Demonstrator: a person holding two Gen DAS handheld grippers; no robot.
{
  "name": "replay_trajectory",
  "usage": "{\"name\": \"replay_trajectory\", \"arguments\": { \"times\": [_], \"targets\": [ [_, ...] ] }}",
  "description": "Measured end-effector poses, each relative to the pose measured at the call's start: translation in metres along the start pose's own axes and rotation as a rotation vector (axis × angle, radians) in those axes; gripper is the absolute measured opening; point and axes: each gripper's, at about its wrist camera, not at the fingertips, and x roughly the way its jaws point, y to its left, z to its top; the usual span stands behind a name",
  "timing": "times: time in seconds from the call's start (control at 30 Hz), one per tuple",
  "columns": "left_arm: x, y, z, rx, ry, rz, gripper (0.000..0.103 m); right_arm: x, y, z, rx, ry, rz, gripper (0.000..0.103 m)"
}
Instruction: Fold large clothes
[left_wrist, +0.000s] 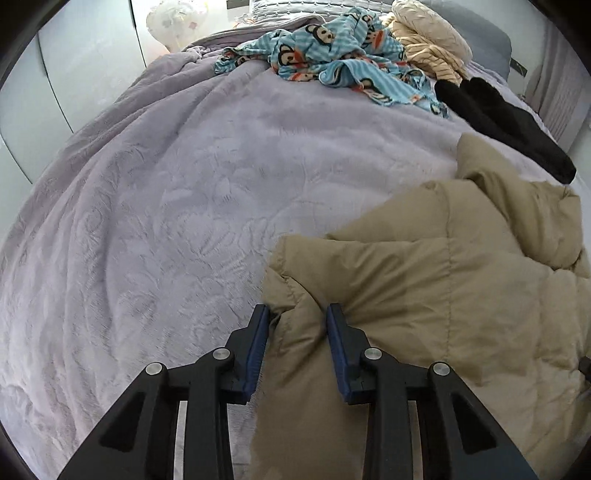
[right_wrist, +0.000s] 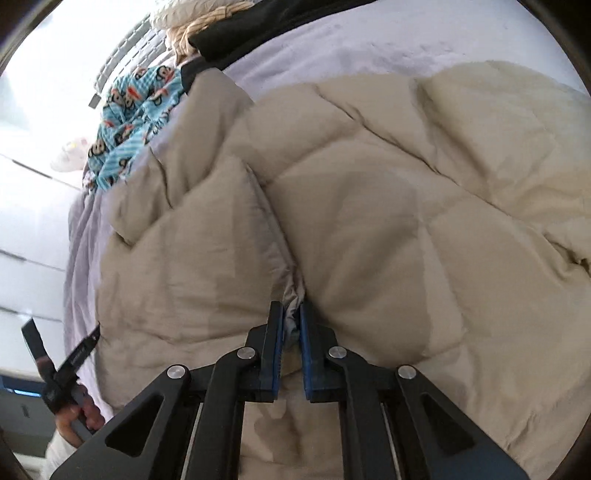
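**A:** Start with what's nearest. The left gripper (left_wrist: 297, 314) has its jaws partly closed on a bunched corner of the tan coat (left_wrist: 424, 295); the padded edge fills the gap between the pads, pinched. The rest of the coat spreads away to the right of those jaws.

**B:** And the right gripper (right_wrist: 291, 314)?

**A:** Jaws almost pressed together, nipping a thin fold of grey lining where two quilted panels meet. The coat (right_wrist: 369, 203) swells out on both sides of the jaws and beyond them.

**B:** How would it handle, do you think?

**A:** Soft and puffy, bulky rather than heavy, I'd say. The shell looks smooth, so a fat pinch may slip; a hem or seam looks the safer hold.

**B:** What's it lying on?

**A:** A lilac blanket (left_wrist: 166, 221), bare to the left of the left jaws. Far ahead there's a black garment (left_wrist: 506, 122), then a blue monkey-print cloth (left_wrist: 332, 59) and something cream (left_wrist: 428, 33) bunched behind.
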Motion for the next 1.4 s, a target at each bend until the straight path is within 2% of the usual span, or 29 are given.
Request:
{"name": "replay_trajectory", "arguments": {
  "times": [0.23, 0.43, 0.67, 0.73, 0.83, 0.9, 0.97, 1.07, 1.17, 1.33, 1.4],
  "targets": [
    [-0.024, -0.007, 0.007, 0.044, 0.002, 0.046, 0.035, -0.018, -0.004, 0.003, -0.071, -0.046, -0.096, 0.005],
    [-0.056, -0.032, -0.008, 0.112, 0.026, -0.010, 0.035, -0.050, -0.032, -0.007, 0.010, -0.027, -0.049, 0.010],
    [-0.074, -0.097, -0.040, 0.194, 0.090, -0.110, 0.035, -0.074, -0.061, -0.027, 0.092, 0.004, 0.005, 0.010],
    [-0.075, -0.112, -0.044, 0.205, 0.083, -0.111, 0.035, -0.078, -0.065, -0.031, 0.106, 0.011, 0.023, 0.010],
    [-0.070, -0.127, -0.044, 0.182, 0.075, -0.107, 0.035, -0.076, -0.052, -0.021, 0.068, 0.007, 0.083, 0.010],
    [-0.062, -0.133, -0.044, 0.181, 0.055, -0.073, 0.035, -0.070, -0.031, -0.007, 0.005, -0.015, 0.129, 0.010],
    [-0.049, -0.137, -0.046, 0.181, 0.076, -0.040, 0.035, -0.058, -0.013, 0.007, -0.032, -0.022, 0.154, 0.010],
    [-0.043, -0.139, -0.056, 0.195, 0.065, -0.020, 0.035, -0.025, 0.009, 0.020, -0.088, 0.041, 0.180, 0.010],
    [-0.043, -0.141, -0.066, 0.221, 0.055, -0.010, 0.035, 0.007, 0.008, 0.010, -0.102, 0.141, 0.104, 0.008],
    [-0.043, -0.143, -0.065, 0.220, 0.068, -0.005, 0.035, 0.004, -0.012, 0.000, -0.079, 0.152, 0.160, 0.006],
    [-0.048, -0.144, -0.061, 0.212, 0.086, 0.001, 0.035, -0.006, -0.016, 0.002, -0.086, 0.150, 0.154, 0.008]
  ]
}}
